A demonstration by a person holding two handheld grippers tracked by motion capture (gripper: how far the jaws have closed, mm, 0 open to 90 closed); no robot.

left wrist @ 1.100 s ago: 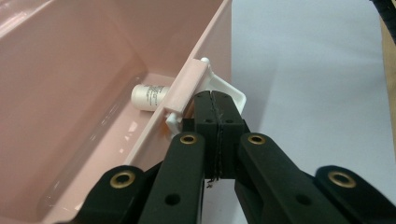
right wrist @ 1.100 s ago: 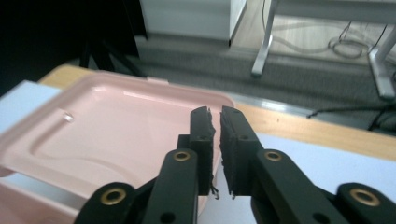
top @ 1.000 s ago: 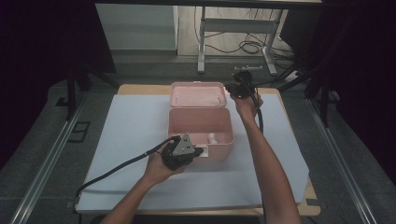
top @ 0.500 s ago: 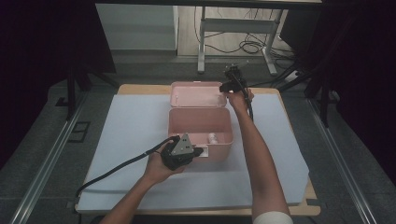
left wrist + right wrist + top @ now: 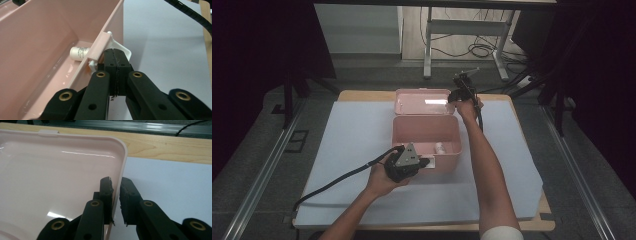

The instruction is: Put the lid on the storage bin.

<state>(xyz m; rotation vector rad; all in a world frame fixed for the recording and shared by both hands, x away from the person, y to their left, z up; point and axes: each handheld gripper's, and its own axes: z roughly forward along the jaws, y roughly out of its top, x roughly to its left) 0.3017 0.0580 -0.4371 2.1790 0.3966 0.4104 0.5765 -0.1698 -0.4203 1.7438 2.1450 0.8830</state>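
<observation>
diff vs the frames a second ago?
The right gripper came in from beyond the open lid to its right edge; its jaws have just been closing, and the lid's rim now stands between them. Unchanged: the left gripper shut against the white latch at the pink box's front, and the small bottle inside.

- Box (image 5: 426,132): pale pink, glossy.
- Lid (image 5: 57,182): same pink.
- Latch (image 5: 120,48): white.
- Bottle (image 5: 79,53): white, small dark print.
- Mat (image 5: 352,130): light lavender-blue.
- Table (image 5: 170,147): light wood grain.
</observation>
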